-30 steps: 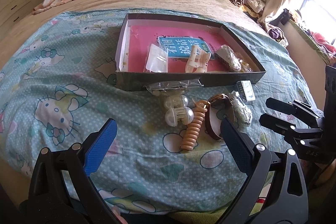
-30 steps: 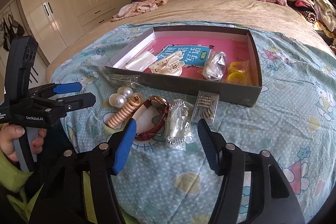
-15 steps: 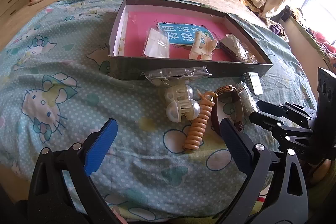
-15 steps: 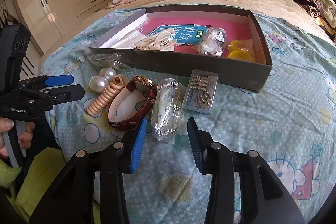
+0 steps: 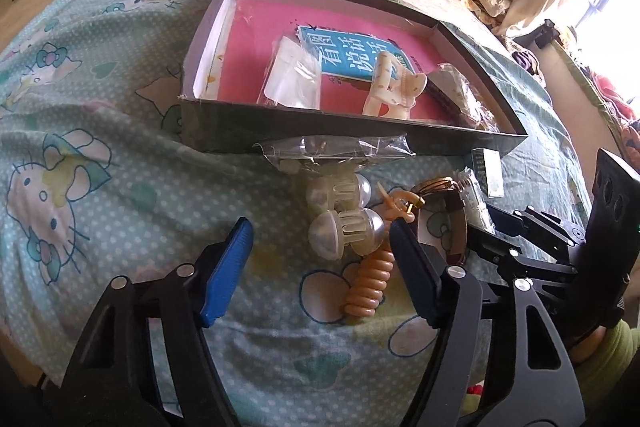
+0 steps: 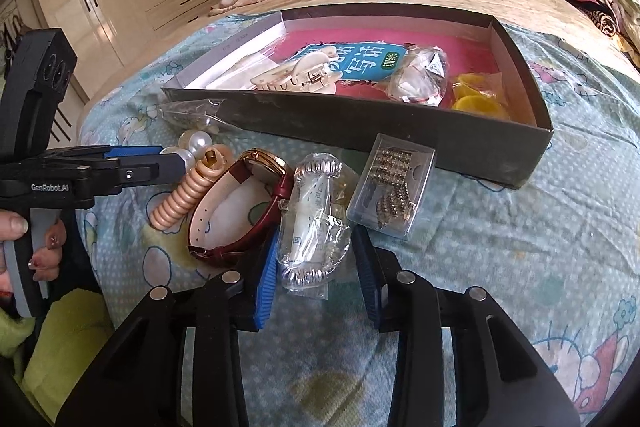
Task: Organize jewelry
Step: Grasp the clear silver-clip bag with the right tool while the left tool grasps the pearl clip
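A bed (image 6: 560,247) under a pale blue cartoon-cat sheet fills both views, with clothes heaped at its far end; on the sheet lies a dark shallow box (image 6: 400,131) with a pink floor, holding a teal booklet (image 6: 360,61), a cream claw clip (image 6: 296,77), a crumpled clear bag (image 6: 420,81) and 2 yellow rings (image 6: 478,95).

The jewelry still outside lies in a row just before the box's near wall; from the left, a pearl clip (image 5: 344,227), a peach spiral tie (image 5: 370,287), a maroon watch (image 6: 240,207), a clear packet (image 6: 316,227) with a beaded piece, and a small clear case (image 6: 392,183) of rhinestones; a flat plastic bag (image 5: 332,151) leans on the wall behind the pearl clip.

The right gripper (image 6: 316,279) has just been closing; its blue pads sit against both sides of the packet's near end, so it grips the packet.

The left gripper (image 5: 320,259) has just been narrowing too; its jaws stand apart with the pearl clip between them, the pads not pressing on it; its right finger (image 5: 412,271) lies across the spiral tie.
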